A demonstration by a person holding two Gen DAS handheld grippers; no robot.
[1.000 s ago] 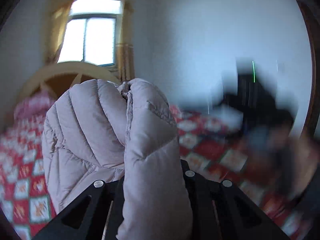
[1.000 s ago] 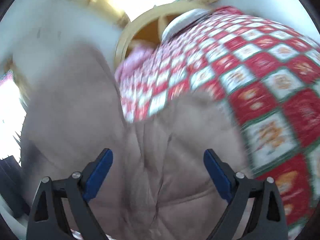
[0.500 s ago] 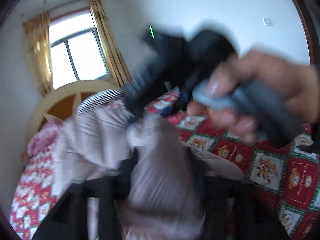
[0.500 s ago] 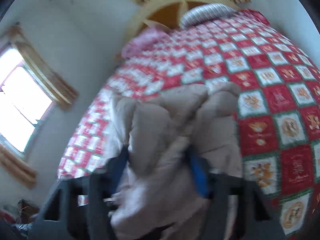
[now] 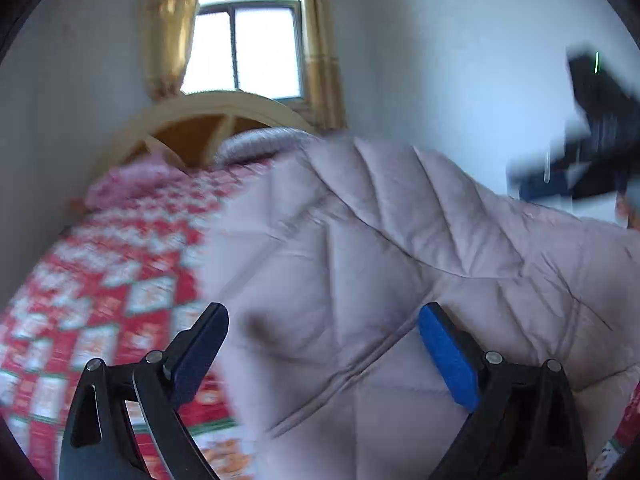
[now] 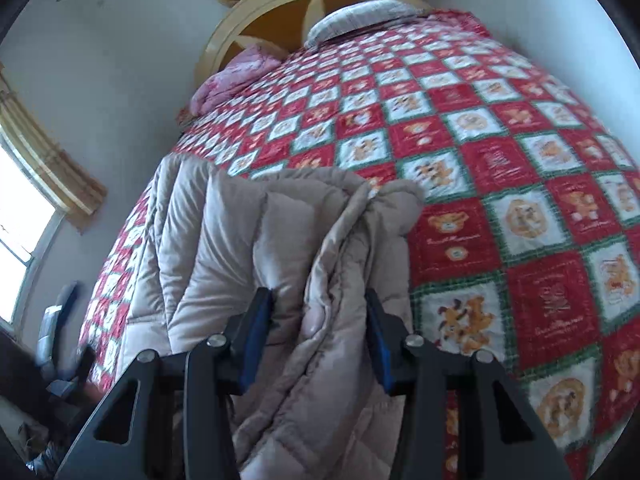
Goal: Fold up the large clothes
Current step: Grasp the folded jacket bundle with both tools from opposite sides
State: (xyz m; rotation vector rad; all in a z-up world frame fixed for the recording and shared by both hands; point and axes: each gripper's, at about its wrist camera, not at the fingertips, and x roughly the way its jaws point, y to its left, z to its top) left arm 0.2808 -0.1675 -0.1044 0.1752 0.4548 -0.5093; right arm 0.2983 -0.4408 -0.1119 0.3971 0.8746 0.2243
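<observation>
A pale beige quilted down jacket lies bunched on the bed's near left side. My right gripper is closing, and its blue pads press a thick fold of the jacket from both sides. In the left wrist view the jacket spreads wide in front. My left gripper is opening, its jaws far apart over the cloth and neither pad pressing it. The right gripper's black body shows blurred at that view's right edge.
The bed wears a red, white and green checked quilt with bear prints. At its head stand a curved cream headboard, a striped pillow and a pink pillow. Curtained windows sit in the walls behind and to the left.
My left gripper let go of the jacket fold and swung away with wide jaws. The right gripper, wide a second ago, has closed on a bunch of the jacket and lifted slightly.
</observation>
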